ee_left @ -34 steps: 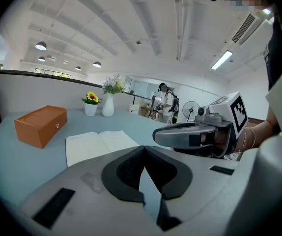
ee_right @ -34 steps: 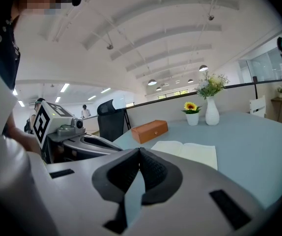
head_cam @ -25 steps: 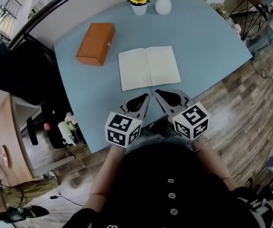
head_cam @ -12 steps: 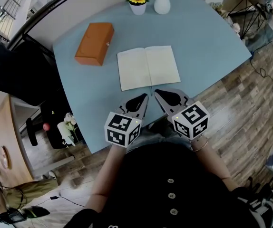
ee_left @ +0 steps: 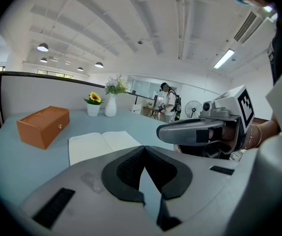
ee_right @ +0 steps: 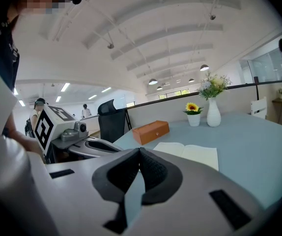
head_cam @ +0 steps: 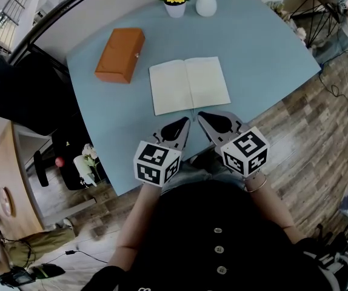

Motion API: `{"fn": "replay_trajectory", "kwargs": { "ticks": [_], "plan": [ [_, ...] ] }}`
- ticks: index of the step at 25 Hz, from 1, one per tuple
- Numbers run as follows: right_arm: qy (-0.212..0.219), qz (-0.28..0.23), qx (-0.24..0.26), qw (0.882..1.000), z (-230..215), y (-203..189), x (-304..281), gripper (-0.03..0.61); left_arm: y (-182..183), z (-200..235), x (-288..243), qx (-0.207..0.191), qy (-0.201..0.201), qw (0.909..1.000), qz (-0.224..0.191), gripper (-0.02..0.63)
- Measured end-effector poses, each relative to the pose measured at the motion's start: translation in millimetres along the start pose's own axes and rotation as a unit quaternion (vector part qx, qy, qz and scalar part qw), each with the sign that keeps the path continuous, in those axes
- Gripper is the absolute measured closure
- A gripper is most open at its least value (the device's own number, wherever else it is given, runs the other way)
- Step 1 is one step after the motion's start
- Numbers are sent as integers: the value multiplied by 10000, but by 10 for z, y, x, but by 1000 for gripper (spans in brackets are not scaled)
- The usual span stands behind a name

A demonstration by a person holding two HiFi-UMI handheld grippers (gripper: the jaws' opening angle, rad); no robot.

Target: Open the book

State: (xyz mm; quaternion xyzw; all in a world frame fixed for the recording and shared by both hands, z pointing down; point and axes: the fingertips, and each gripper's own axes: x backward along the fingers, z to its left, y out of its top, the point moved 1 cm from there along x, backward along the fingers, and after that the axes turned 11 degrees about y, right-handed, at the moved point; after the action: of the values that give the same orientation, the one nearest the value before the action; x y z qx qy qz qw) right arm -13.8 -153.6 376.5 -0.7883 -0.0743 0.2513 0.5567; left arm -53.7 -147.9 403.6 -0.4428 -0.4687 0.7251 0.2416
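Open book (head_cam: 189, 85) lies flat, pages up, on the blue table (head_cam: 265, 53), just ahead of both gripper tips. Left gripper (head_cam: 185, 122) and right gripper (head_cam: 202, 116) are side by side at the table's near edge, jaws together, nothing between them. Orange box (head_cam: 120, 55) lies ahead-left of the left gripper; sunflower pot (head_cam: 175, 2) and white vase (head_cam: 206, 2) stand far ahead.

The book (head_cam: 189, 85) lies wide open and flat on the light blue table (head_cam: 259, 47), two blank cream pages facing up. Its centre crease runs away from the near edge, the whole spread turned slightly askew. It sits towards the table's near side.
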Motion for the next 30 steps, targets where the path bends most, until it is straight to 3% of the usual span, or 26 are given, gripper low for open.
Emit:
{"fn": "replay_trajectory", "kwargs": {
  "ticks": [30],
  "plan": [
    [141, 190, -10, 9997, 13, -26, -43, 577, 6, 17, -36, -11, -84, 9999, 107, 601]
  ]
}}
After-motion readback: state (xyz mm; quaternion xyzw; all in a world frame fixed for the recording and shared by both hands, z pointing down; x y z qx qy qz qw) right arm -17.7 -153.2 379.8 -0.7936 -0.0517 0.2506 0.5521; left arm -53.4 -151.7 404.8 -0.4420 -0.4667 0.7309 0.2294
